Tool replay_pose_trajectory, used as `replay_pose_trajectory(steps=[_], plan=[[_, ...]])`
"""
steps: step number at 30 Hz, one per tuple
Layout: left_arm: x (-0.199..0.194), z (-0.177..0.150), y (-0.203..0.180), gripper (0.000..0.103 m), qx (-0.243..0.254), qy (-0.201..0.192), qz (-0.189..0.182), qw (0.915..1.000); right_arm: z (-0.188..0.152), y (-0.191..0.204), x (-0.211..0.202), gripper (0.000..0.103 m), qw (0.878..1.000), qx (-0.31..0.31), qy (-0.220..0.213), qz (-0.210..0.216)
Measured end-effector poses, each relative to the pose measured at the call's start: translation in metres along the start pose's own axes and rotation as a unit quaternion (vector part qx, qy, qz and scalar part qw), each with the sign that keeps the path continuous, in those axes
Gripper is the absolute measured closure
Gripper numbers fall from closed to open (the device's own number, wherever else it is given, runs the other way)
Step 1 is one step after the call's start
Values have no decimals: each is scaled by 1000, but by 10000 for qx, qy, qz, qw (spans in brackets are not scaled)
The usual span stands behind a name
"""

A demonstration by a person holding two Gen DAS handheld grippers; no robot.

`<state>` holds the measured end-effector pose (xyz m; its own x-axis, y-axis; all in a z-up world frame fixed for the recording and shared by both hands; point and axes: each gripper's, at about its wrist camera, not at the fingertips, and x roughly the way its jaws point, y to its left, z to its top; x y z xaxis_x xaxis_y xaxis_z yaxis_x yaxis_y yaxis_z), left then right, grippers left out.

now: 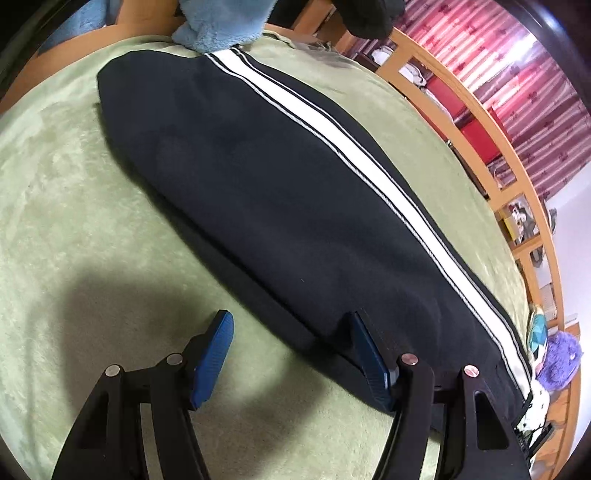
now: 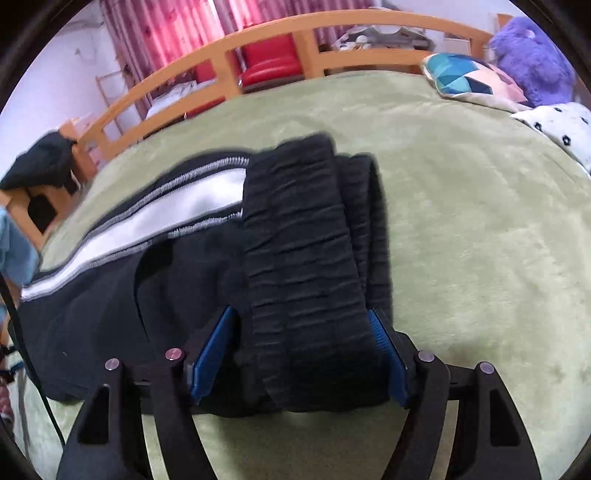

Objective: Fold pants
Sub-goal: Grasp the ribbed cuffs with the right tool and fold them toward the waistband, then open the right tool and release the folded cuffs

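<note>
Black pants (image 1: 258, 177) with a white side stripe (image 1: 373, 155) lie flat and lengthwise on the green bed cover (image 1: 74, 221). My left gripper (image 1: 291, 321) is open at the pants' near long edge; its right finger rests on the fabric, its left finger over the cover. In the right wrist view the gathered black waistband (image 2: 306, 266) lies between the fingers of my right gripper (image 2: 301, 314), which stands wide open around it. The pant legs (image 2: 92, 288) run off to the left.
A wooden bed rail (image 2: 229, 48) curves along the far side, with red cushions (image 2: 269, 62) and red curtains behind. Pillows (image 2: 469, 77) and a purple plush toy (image 2: 532, 55) sit at the bed's head. A light blue fleece (image 1: 218, 26) lies by the leg ends.
</note>
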<state>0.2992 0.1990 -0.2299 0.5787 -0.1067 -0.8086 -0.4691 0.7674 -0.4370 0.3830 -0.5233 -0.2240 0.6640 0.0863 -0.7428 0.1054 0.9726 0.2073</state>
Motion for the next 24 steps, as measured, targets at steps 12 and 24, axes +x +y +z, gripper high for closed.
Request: replay_pose_trajectory(steps=[12,24], plan=[[-7,5,-1,39,5,11,-75,10000,28,1,-74,79,9982,292,-403,334],[-31,25,34,38,26,-486,30,9988,11,18,-27,54,9913,-308,-298,-1248]])
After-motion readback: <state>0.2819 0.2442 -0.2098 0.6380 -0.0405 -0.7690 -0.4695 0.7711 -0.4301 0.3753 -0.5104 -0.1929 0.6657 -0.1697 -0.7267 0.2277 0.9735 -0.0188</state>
